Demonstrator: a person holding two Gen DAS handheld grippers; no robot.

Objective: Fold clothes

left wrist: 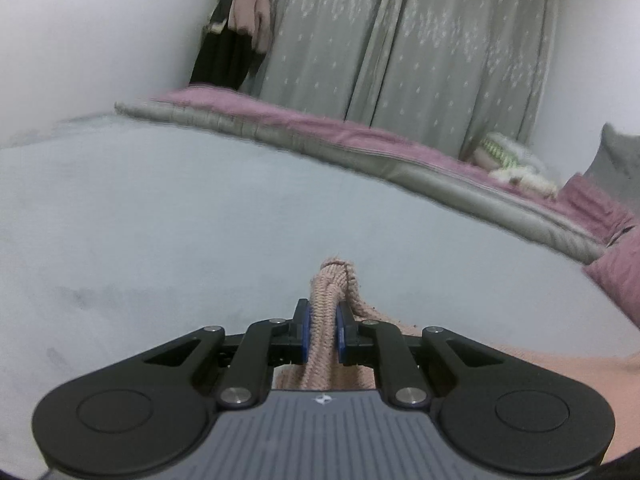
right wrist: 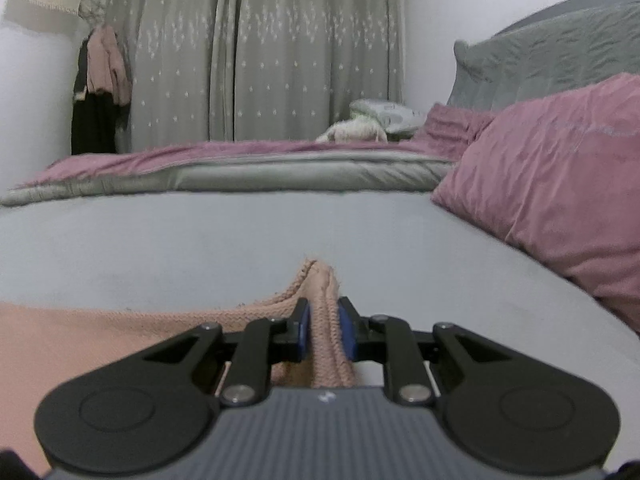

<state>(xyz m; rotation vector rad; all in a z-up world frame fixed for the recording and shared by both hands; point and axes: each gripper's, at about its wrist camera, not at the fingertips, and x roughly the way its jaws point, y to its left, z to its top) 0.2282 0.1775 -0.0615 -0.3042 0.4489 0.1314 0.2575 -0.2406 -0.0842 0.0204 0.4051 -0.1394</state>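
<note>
Pinched between my left gripper's [left wrist: 323, 330] pads, a bunched edge of the pink knit garment [left wrist: 334, 288] pokes ahead; my right gripper [right wrist: 325, 330] clamps another edge, cloth trailing to its left over the grey bed [right wrist: 200, 232], presumably for carrying a fold across.

Home bedroom: bed [right wrist: 240, 232], pillow [right wrist: 560, 168], curtains [right wrist: 260, 48].

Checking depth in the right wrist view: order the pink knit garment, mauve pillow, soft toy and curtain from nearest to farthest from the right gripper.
1. pink knit garment, clamped in the right gripper.
2. mauve pillow, to the right.
3. soft toy, on the bed's far side.
4. curtain, behind the bed.
</note>
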